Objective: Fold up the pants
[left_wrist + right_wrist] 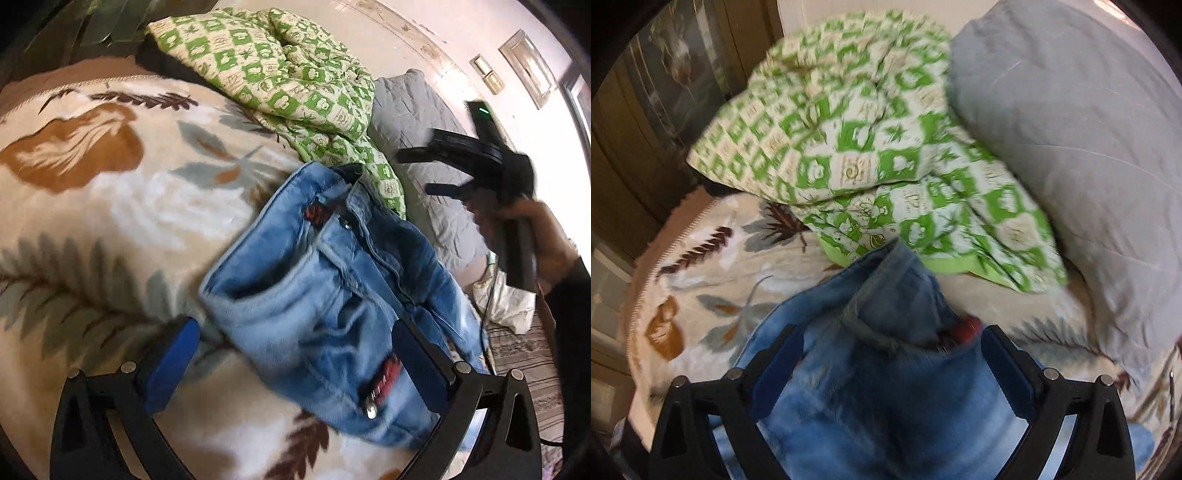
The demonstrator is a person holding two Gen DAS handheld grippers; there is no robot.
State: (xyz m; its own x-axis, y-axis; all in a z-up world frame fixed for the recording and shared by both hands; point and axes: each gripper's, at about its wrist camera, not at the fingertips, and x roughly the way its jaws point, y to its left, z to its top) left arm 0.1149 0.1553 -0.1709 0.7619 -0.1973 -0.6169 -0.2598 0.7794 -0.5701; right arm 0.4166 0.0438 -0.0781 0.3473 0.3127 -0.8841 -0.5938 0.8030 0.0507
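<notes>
leaf-print blanket (110, 192) under jeans (325, 295), green quilt (295, 81) beside

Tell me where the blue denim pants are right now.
The blue denim pants lie bunched on the floral blanket, just below the green checked quilt, in both wrist views.

A home bedroom: blanketed bed (110, 206), pillow (1071, 129), quilt (849, 140).

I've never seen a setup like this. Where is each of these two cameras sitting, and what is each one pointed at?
Left wrist view: sits on the left gripper, looking down at folded jeans on a leaf-patterned blanket; the right gripper and a hand show.
Right wrist view: sits on the open right gripper, over the jeans, facing a grey pillow.
Both share the jeans, blanket and green checkered quilt.
</notes>
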